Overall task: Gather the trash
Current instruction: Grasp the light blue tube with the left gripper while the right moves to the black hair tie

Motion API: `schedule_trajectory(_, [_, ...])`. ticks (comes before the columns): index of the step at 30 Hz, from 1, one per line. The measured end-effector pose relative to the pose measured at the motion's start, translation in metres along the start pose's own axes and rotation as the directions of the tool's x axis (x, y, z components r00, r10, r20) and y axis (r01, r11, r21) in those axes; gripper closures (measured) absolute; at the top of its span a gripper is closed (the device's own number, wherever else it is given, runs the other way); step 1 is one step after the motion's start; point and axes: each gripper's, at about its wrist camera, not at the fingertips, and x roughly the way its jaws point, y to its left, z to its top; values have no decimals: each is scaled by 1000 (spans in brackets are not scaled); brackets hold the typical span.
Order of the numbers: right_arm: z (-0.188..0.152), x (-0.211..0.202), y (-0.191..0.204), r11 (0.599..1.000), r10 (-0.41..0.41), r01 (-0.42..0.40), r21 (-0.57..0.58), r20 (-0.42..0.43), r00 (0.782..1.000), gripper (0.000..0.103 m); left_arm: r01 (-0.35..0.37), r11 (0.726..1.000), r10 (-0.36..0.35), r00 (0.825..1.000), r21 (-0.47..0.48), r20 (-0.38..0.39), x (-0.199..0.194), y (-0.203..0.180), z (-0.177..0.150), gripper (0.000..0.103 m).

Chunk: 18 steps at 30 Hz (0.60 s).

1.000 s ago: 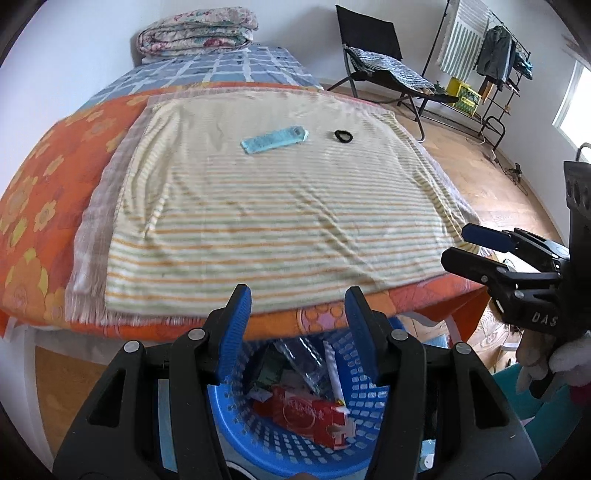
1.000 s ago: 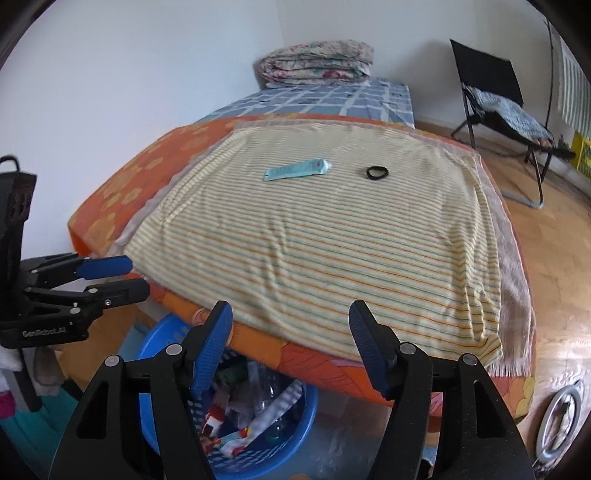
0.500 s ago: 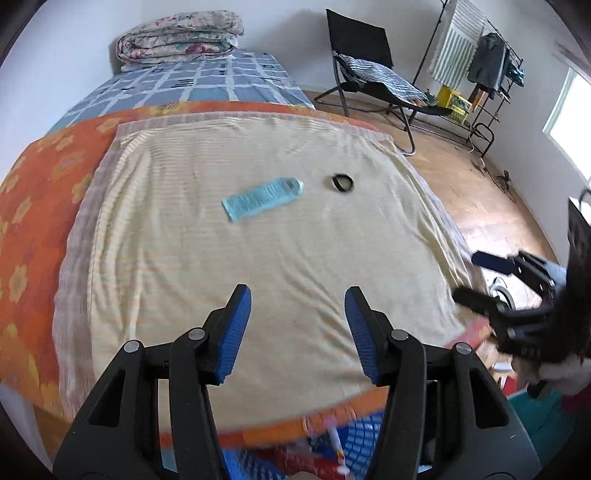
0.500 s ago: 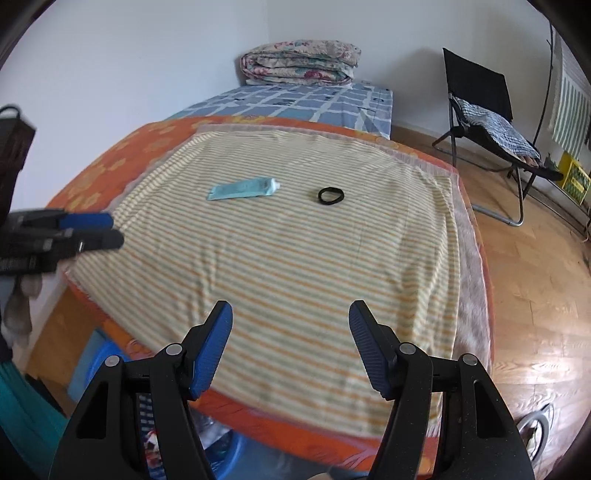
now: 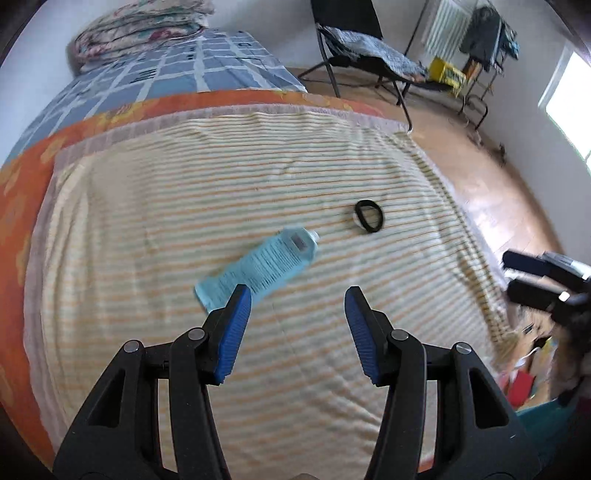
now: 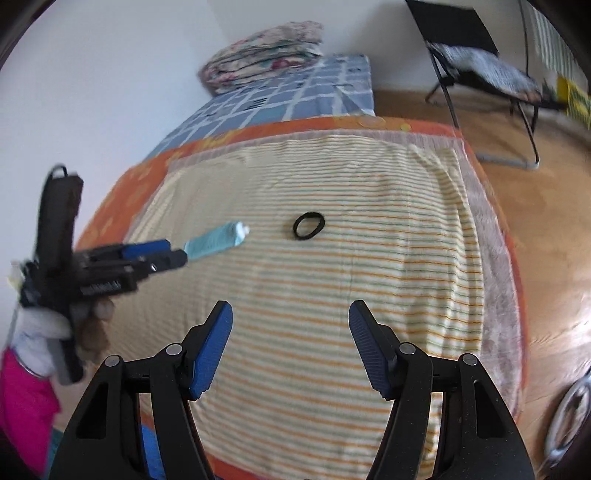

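A light blue tube (image 5: 262, 264) lies on the striped towel (image 5: 221, 206) on the bed, with a black ring-shaped hair tie (image 5: 368, 216) to its right. My left gripper (image 5: 298, 319) is open and empty, just short of the tube's near end. In the right wrist view the tube (image 6: 216, 243) and the hair tie (image 6: 309, 225) lie ahead of my right gripper (image 6: 290, 339), which is open and empty above the towel. The left gripper (image 6: 173, 253) shows there beside the tube. The right gripper (image 5: 521, 273) shows at the right edge of the left wrist view.
The bed has an orange flowered sheet (image 5: 22, 192) and a blue checked cover (image 5: 177, 66) with a folded quilt (image 5: 140, 22) at the head. A black folding chair (image 5: 354, 37) and a clothes rack (image 5: 491, 37) stand on the wooden floor. A sliver of the blue basket (image 6: 151, 458) shows below the bed's edge.
Both grippers have risen from beside the blue basket and moved forward over the bed. The left one has closed in on the blue tube. Both stay open.
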Motion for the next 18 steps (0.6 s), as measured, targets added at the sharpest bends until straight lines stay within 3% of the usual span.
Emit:
schedule_trajectory(4, [15,10,-7,999,20,-19,40,-7,1000,38,-80,993,84,996,91,-42,22,-5,11,49])
schedule_trajectory(10, [35,34,-15,994,39,-37,102,-21,999,42,-141,970,158,985,196,-74,46,-16,16,49])
schedule_trajectory(12, [39,45,-18,992,40,-36,125,-34,999,49,-142,968,162,983,206,-84,52,-16,16,49])
schedule_trajectory(16, [45,61,-22,986,49,-41,159,-49,998,51,-145,969,165,982,199,-88,63,-9,20,49])
schedule_trajectory(18, [48,71,-23,986,49,-39,164,-57,997,56,-137,972,156,984,193,-90,65,-6,21,49])
